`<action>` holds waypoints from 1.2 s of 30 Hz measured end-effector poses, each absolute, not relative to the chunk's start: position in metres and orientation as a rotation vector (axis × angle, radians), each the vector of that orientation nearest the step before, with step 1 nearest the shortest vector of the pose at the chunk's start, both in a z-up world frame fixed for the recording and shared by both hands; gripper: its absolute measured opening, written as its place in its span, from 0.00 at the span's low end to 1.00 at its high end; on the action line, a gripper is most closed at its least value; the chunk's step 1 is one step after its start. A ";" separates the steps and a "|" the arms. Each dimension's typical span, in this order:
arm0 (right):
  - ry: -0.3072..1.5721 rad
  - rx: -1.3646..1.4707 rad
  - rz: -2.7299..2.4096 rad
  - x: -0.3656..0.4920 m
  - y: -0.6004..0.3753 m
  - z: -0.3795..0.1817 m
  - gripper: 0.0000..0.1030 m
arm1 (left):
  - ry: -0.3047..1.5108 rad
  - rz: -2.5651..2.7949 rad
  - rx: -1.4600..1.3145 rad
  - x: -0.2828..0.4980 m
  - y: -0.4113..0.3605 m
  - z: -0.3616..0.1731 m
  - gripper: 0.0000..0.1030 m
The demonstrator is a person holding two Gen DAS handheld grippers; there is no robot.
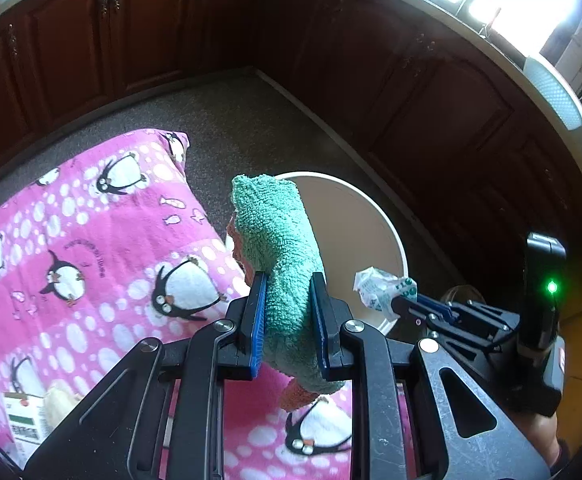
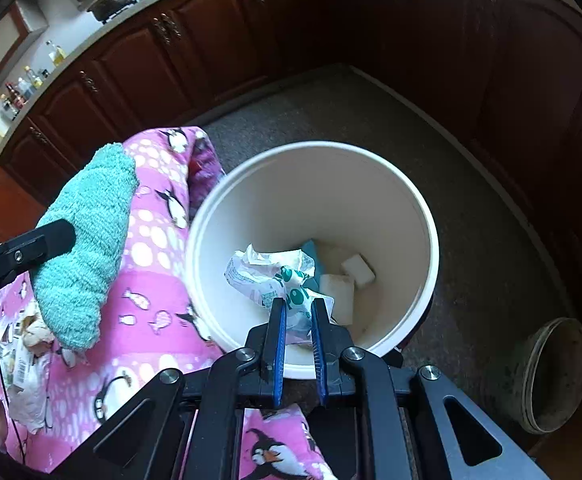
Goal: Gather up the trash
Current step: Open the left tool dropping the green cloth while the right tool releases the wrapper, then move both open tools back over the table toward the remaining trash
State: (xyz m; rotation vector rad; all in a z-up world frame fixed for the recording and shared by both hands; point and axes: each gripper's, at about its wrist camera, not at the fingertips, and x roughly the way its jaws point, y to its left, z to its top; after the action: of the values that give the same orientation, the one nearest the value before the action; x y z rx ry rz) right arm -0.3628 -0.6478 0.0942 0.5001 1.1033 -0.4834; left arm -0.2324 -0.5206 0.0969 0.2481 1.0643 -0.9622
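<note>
At frame centre in the left wrist view, the left gripper (image 1: 289,280) is clamped on a green cloth (image 1: 275,232) above the pink blanket (image 1: 91,220). Right of it, the right gripper (image 2: 299,306) pinches a crumpled wrapper (image 2: 267,272) over the white bucket (image 2: 423,216).

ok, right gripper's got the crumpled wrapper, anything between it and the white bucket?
Nothing visible. The right gripper is shut on the crumpled wrapper, which hangs over the open mouth of the white bucket; only a few white blocks lie at its bottom. The green towel in the left gripper sits off to the side, over the penguin blanket.
</note>
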 end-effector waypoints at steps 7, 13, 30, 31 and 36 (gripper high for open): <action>1.127 0.514 -0.503 -0.362 -0.653 0.081 0.11 | 1.063 -0.956 0.269 -0.236 -0.536 0.089 0.18; 1.139 0.513 -0.528 -0.357 -0.655 0.074 0.28 | 1.064 -0.965 0.261 -0.233 -0.539 0.084 0.20; 1.102 0.557 -0.555 -0.367 -0.656 0.083 0.40 | 1.065 -0.997 0.223 -0.240 -0.522 0.098 0.52; 1.101 0.553 -0.553 -0.366 -0.655 0.084 0.40 | 1.058 -0.993 0.226 -0.240 -0.521 0.100 0.52; 1.095 0.535 -0.541 -0.365 -0.647 0.090 0.41 | 1.022 -0.980 0.248 -0.243 -0.516 0.107 0.53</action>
State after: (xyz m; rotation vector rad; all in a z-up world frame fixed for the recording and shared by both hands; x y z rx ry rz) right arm -0.3646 -0.6473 0.0904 0.5353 1.0946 -0.5413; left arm -0.2432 -0.5160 0.1067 0.2477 1.0218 -0.9804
